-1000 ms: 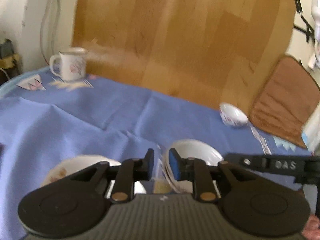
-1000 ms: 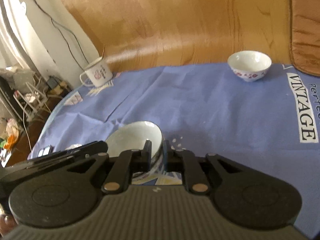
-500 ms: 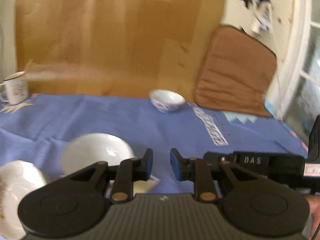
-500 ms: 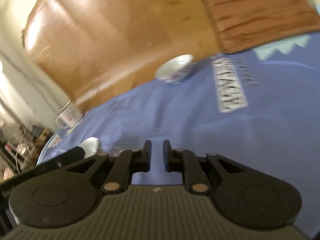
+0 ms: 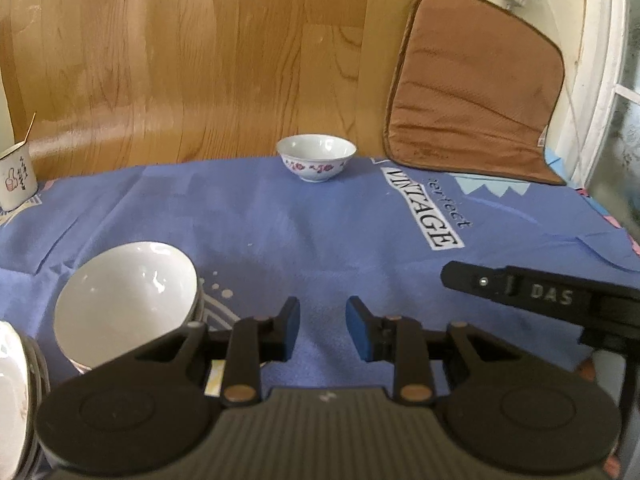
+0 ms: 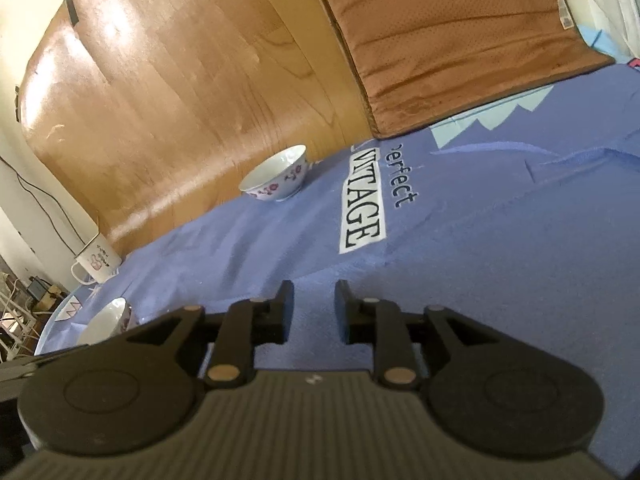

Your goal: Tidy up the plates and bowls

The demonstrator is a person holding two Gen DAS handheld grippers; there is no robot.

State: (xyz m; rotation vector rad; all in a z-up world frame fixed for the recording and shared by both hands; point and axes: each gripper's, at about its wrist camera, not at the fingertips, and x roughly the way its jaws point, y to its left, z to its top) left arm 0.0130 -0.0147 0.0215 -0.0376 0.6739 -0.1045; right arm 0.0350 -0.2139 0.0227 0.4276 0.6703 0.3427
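A small white bowl with pink flowers (image 5: 316, 157) stands on the blue tablecloth (image 5: 304, 232) at the far edge; it also shows in the right wrist view (image 6: 275, 179). A larger white bowl (image 5: 124, 300) sits near left, beside a white plate (image 5: 12, 396) at the left edge. My left gripper (image 5: 323, 326) is open and empty, to the right of the large bowl. My right gripper (image 6: 314, 302) is open and empty over bare cloth; the large bowl (image 6: 105, 318) lies to its left.
An enamel mug (image 5: 14, 174) stands at the far left, also in the right wrist view (image 6: 96, 262). A wooden board (image 5: 192, 56) and a brown cushion (image 5: 472, 88) lean behind the table. The right gripper's body (image 5: 540, 294) reaches in at right.
Both grippers have let go of the large bowl and swung right toward the flowered bowl. Their jaws have opened wider. The large bowl now rests on the cloth.
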